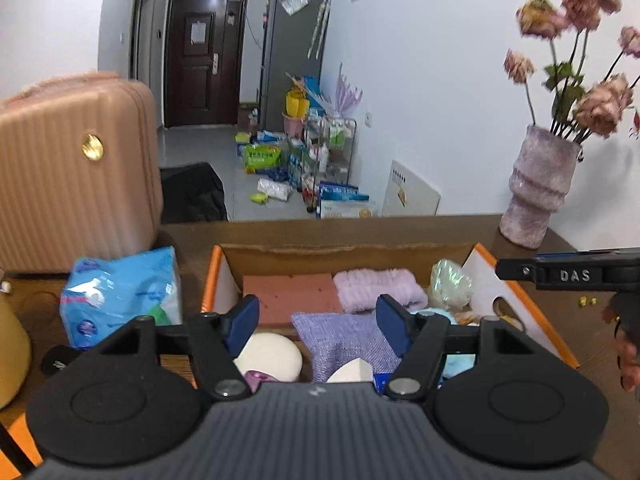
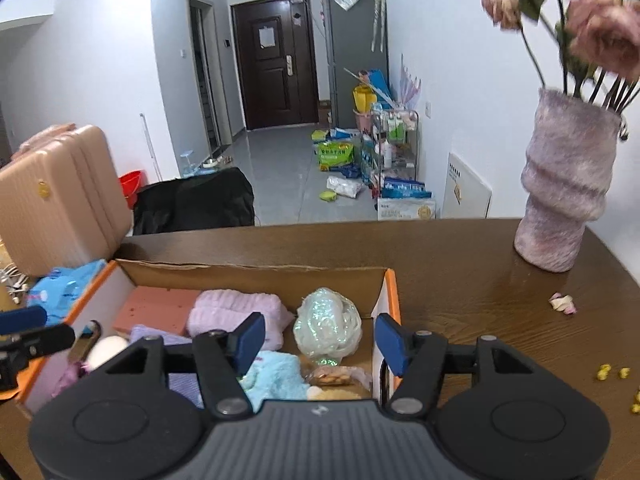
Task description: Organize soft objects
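Both claws hang over the cardboard box [image 2: 248, 276] on the brown table [image 2: 460, 264], released and gripping nothing: the left gripper [image 1: 318, 320] spread above the lavender woven pouch [image 1: 344, 336] and white round pad [image 1: 272, 354], the right gripper [image 2: 320, 340] above the light blue plush [image 2: 276, 376]. Inside the box, the pink sponge block [image 2: 156, 306] sits at ten o'clock, the lilac towel [image 2: 236, 312] toward twelve beside it, and the shiny clear bag [image 2: 328, 326] at two. The furry vase [image 2: 568, 188] stands well apart, beyond the box's right wall.

Lighting: even, cool indoor light, moderately bright; soft shadows only. Fisheye bending strong at edges, dark corners. Motion blur on flowers [image 1: 576, 12] above-right of each hand-held gripper; mild sheen on floor [image 2: 280, 168].
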